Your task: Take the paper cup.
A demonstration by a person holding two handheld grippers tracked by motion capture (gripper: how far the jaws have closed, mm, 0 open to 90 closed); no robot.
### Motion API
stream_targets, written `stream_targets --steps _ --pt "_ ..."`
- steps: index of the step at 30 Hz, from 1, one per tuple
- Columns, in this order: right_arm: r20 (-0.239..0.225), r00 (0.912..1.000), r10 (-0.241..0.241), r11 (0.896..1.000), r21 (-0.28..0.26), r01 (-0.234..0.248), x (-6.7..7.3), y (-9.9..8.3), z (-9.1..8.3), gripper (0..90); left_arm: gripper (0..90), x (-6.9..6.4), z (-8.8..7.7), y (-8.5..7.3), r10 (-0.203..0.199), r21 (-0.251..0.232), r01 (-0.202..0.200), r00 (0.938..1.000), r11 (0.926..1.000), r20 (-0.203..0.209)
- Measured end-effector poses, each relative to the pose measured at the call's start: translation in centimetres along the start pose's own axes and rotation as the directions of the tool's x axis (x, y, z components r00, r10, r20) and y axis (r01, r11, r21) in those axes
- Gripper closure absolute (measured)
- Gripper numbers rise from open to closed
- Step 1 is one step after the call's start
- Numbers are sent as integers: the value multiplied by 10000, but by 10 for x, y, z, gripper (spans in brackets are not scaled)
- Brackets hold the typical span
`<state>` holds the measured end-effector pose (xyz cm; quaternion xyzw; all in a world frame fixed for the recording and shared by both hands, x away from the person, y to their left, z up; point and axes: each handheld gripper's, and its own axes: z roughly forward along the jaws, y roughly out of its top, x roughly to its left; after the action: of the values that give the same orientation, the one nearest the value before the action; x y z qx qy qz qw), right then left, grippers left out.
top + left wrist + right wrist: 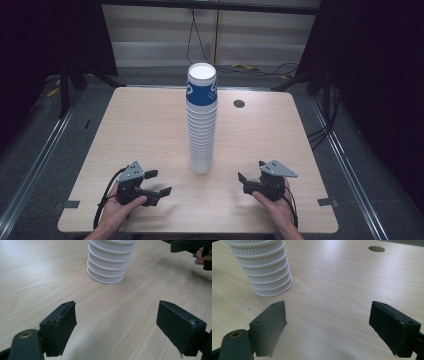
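Cup stack (202, 120) mid-table (140, 130), btwn grippers; cable hole (239, 104) behind.

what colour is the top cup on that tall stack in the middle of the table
The top cup is blue with white lettering and a white inside, clearest in the high view.

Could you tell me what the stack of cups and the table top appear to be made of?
The stack of cups looks like paper: matte white walls with rolled rims showing as stacked ridges, and a blue print on the top cup. The table appears to be light wood or wood-look laminate: pale straight grain with a soft sheen; which one, the look leaves open.
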<state>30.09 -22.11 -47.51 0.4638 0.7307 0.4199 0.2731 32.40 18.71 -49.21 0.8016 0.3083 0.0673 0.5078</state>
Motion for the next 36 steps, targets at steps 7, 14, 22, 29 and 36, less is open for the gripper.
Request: stream_targets --steps 7,14,22,29,36 --pt "-98 9999 -79 9998 -159 77 0 3 1 145 162 0 0 0 60 77 -60 10000 10000 9" --pt "-607 9968 -521 9985 -190 510 7 9 3 143 162 1 2 1 52 194 -51 10000 9998 -62" --pt "-1132 9906 -772 9966 -361 735 14 22 4 141 160 0 4 0 7 315 -11 9999 9995 106" --pt "-2298 9715 -577 9977 202 641 22 34 -1 146 160 -6 0 1 349 202 -355 9990 9992 285" --pt "-2703 9595 -796 9968 -137 788 26 51 -4 146 159 -1 -6 3 251 -29 -250 9984 9997 504"
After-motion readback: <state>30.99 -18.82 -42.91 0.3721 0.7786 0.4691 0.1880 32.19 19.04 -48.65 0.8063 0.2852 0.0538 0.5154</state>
